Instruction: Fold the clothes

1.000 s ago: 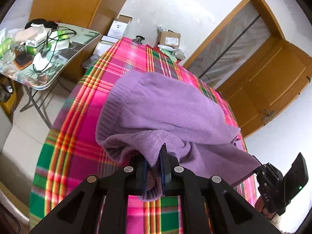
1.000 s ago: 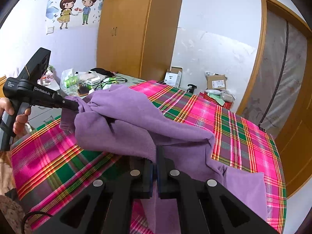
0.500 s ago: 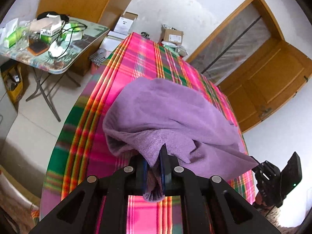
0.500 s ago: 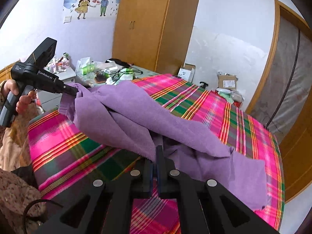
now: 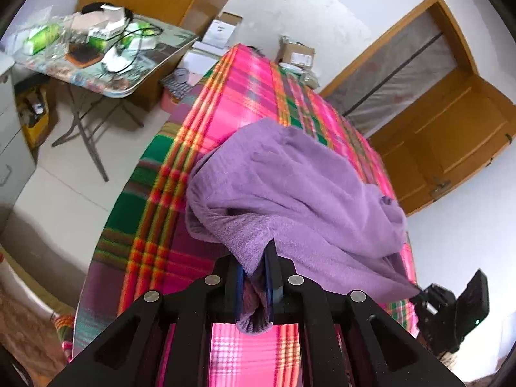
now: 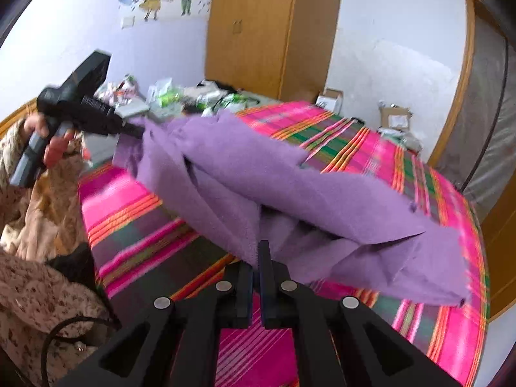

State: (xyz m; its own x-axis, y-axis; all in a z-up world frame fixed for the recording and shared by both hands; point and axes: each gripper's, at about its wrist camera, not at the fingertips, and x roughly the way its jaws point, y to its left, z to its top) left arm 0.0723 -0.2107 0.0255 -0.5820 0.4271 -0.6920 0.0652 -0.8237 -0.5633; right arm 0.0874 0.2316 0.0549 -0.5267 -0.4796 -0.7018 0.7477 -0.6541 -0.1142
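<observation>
A purple fleece garment (image 5: 290, 187) hangs stretched above a bed with a pink and green plaid sheet (image 5: 245, 90). My left gripper (image 5: 254, 258) is shut on a bunched edge of it, and a fold dangles below the jaws. In the right wrist view my right gripper (image 6: 256, 254) is shut on another edge of the purple garment (image 6: 290, 187). The left gripper (image 6: 137, 132) shows there at the far left, held by a hand, pinching the cloth's corner. The right gripper (image 5: 419, 290) appears at the lower right of the left wrist view. A loose flap trails onto the plaid sheet (image 6: 371, 148).
A folding table (image 5: 135, 80) cluttered with boxes and cables stands left of the bed. Cardboard boxes (image 5: 296, 53) sit past the bed's far end. A wooden wardrobe (image 6: 264, 32) and a wooden door (image 5: 451, 135) line the walls. A floral sleeve (image 6: 38, 290) is near left.
Both grippers have carried the purple garment toward the near end of the bed and slightly lower. More plaid sheet now shows beyond it. Both grips have held.
</observation>
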